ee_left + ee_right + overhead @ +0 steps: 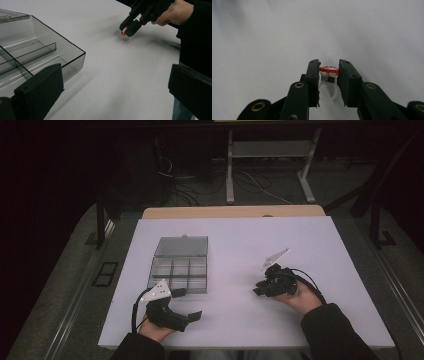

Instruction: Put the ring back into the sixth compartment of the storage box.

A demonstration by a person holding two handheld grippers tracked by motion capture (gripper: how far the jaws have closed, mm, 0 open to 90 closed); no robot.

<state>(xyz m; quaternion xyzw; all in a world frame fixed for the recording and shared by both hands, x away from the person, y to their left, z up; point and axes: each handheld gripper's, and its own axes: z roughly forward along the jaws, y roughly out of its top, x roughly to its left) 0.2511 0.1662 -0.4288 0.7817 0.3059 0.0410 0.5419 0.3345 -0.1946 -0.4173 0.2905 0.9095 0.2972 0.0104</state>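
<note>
Clamping a small white plastic ring with a red-and-white toothed top (328, 75), the right claw (329, 75) has just closed on it and holds it above the white bench (300, 250), well to the right of the clear smoky plastic compartment box (179, 267) with its lid open. The left claw (187, 304) rests just in front of that box, jaws wide apart and empty.

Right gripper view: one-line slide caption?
Right gripper shut on a small red-and-white ring above the white table.
</note>
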